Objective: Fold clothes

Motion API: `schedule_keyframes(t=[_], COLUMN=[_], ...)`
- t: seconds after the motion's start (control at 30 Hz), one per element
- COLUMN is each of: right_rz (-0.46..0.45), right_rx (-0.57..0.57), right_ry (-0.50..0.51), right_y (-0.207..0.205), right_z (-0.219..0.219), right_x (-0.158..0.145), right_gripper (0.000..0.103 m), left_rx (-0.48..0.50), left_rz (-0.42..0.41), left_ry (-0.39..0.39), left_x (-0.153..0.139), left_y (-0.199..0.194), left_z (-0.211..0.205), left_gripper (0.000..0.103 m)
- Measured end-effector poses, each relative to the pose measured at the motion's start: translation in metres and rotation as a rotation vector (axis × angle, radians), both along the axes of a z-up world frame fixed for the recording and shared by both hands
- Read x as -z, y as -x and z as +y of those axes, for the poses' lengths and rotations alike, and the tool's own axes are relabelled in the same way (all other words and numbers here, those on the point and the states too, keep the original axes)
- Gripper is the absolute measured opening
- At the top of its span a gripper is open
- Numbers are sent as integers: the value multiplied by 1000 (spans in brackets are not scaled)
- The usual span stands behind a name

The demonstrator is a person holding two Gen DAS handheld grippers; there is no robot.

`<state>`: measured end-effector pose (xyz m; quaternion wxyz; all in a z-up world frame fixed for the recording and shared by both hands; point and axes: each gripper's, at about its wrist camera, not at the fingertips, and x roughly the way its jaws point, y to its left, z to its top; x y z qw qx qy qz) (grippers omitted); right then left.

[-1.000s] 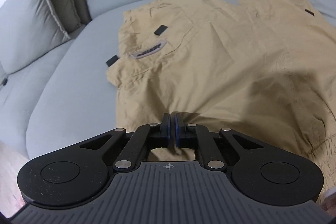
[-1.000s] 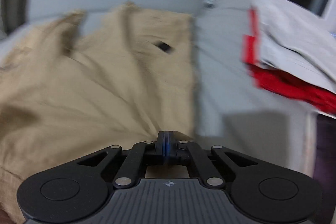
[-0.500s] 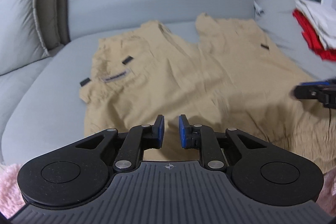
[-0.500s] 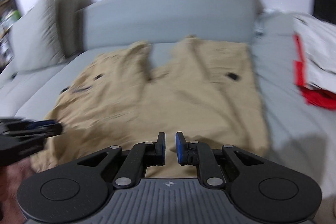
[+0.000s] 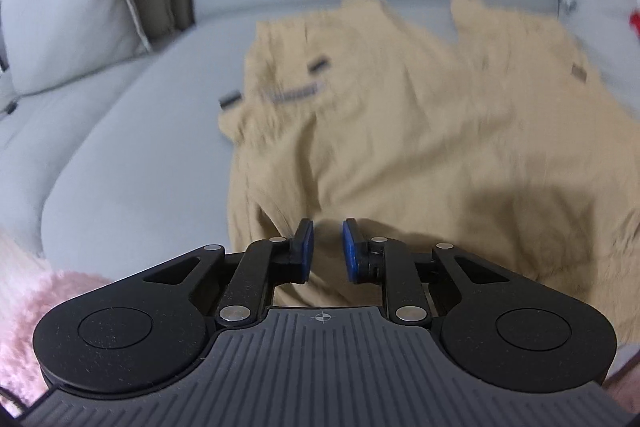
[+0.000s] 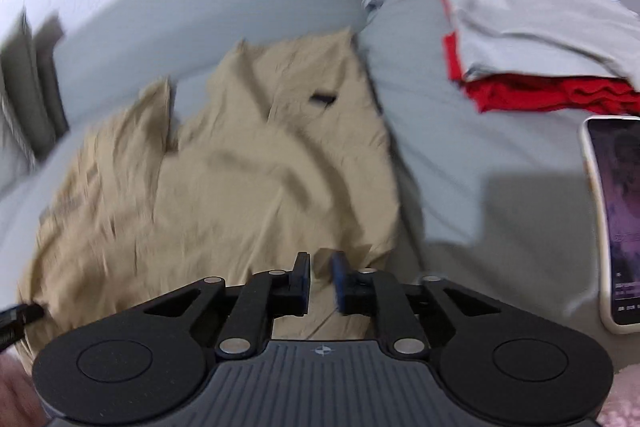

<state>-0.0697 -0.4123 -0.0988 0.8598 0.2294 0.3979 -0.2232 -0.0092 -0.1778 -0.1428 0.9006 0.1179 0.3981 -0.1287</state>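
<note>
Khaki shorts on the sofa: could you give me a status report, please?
Left gripper open, right gripper open, both over the near hem. Khaki shorts spread flat, unfolded. Phone beside them, clear.

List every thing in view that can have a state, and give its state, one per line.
Tan shorts: spread flat on the sofa, wrinkled, unfolded.
Left gripper: open, holding nothing.
Right gripper: open, holding nothing.
Grey and red clothes: folded, stacked.
Phone: screen on, face up.
Cushions: propped upright.

Plain tan shorts (image 5: 420,147) on a grey sofa (image 5: 132,163), beside red (image 6: 536,93) and pale grey clothes (image 6: 532,15).
</note>
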Motion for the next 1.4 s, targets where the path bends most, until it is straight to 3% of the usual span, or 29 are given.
schedule_keyframes(t=[0.1, 0.37, 0.6, 0.8, 0.9, 1.0, 1.07, 1.1, 1.13, 1.17, 1.23, 1.3, 1.37, 1.4], right_rz=[-50, -60, -143, -143, -124, -92, -58, -22, -13, 42, 142, 133, 76, 13], right_rx=[32, -55, -79, -165, -238, -296, -331, -350, -337, -235, -80, 23, 42, 31], right_ry=[-17, 2, -18, 44, 117, 121, 148, 226, 241, 303, 392, 241, 212, 234], right_y=[-1, -45, -138, -197, -220, -233, -239, -240, -240, -237, -232, -214, -209, -209], right_z=[-2, -10, -73, -98, -104, -107, -107, -109, -112, -124, -145, -183, -182, -173], right_x=[-5, -3, 6, 38, 58, 78, 89, 94, 94, 94, 98, 102, 90, 79], right_gripper=[22, 22, 27, 28, 28, 27, 17, 16, 15, 15, 0, 0, 0, 7], left_rx=[21, 130, 182, 228, 251, 242, 214, 211, 209, 201, 185, 176, 167, 162], left_rz=[-23, 68, 109, 107, 109, 123, 110, 96, 79, 72, 87, 110, 114, 111], left_ry=[42, 156, 154, 96, 73, 2, -15, -17, -26, -33, -28, -19, -16, -12], left_x=[-5, -16, -17, 14, 38, 73, 88, 90, 91, 91, 91, 91, 87, 85], left_y=[-1, -39, -117, -181, -201, -212, -214, -213, -212, -212, -216, -220, -222, -222], left_z=[-3, -36, -111, -189, -223, -247, -247, -245, -244, -243, -241, -240, -240, -240], left_gripper=[29, 29, 32, 32, 22, 13, 14, 14, 14, 14, 15, 14, 15, 15])
